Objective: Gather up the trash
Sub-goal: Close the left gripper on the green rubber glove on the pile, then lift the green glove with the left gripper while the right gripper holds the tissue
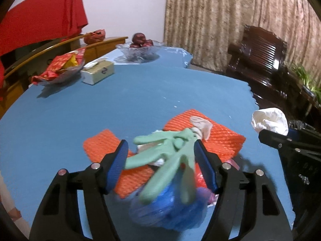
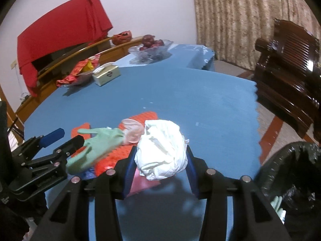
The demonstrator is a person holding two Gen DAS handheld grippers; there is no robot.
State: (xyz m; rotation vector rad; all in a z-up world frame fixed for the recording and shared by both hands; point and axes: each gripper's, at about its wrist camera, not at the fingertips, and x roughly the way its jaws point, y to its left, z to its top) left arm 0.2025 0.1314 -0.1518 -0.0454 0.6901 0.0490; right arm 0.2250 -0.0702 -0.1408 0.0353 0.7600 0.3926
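Along the far left of the blue table [image 1: 100, 104] stand a glass dish of red and yellow wrappers [image 1: 60, 68], a tissue box [image 1: 98, 71] and, further back, a glass bowl of dark red fruit [image 1: 140, 47]; a dark wooden chair [image 1: 264, 60] stands off the table's right edge. Nearer, two orange foam nets [image 1: 218, 138] lie flat on the cloth, with a pale pink scrap [image 1: 201, 125] on the right one and a blue plastic bag [image 1: 170, 208] bunched low in the left wrist view. The left gripper [image 1: 161, 152] points down at the heap, jaws apart on either side of a green rubber glove [image 1: 166, 156]; the glove's cuff lies near the right finger, its fingers fan left and toward the camera, blurred, and I cannot tell whether the pads press on it. To its right, the right gripper [image 2: 160, 160] tilts downward above the table and clamps a crumpled white paper wad [image 2: 162, 150] between its blue pads. A bin lined with a black bag [image 2: 291, 172] stands at the table's right edge, something pale green inside it.
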